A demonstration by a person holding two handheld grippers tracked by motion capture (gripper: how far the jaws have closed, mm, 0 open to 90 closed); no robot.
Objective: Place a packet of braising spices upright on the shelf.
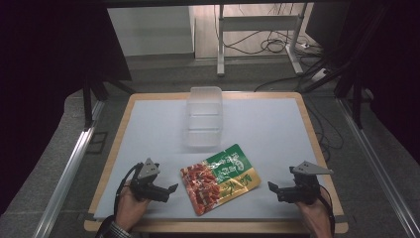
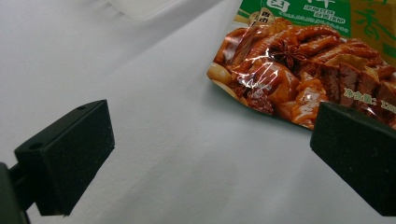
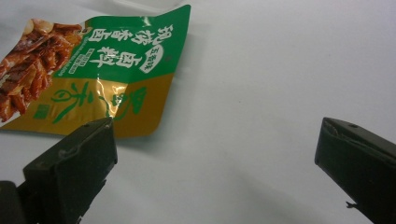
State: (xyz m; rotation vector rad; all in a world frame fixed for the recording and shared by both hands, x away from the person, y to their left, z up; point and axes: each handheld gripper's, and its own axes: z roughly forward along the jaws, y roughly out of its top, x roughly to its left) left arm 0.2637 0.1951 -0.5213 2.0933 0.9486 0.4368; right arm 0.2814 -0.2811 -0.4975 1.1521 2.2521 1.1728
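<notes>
We take this for a lab or a recording rig, not a home. The table (image 1: 124, 129) is a plain wooden-edged board covered with a white sheet, standing on grey carpeted floor (image 1: 59, 144). Black curtains (image 1: 44, 74) close off the left and right sides, and a dark frame runs along the top. Metal rails (image 1: 64, 173) flank the table on the left and right. At the far end we see a white metal stand (image 1: 257, 29) with loose cables (image 1: 270, 45) and a power strip (image 1: 303, 45) lying on a wooden floor, beside a pale wall panel (image 1: 148, 29).
</notes>
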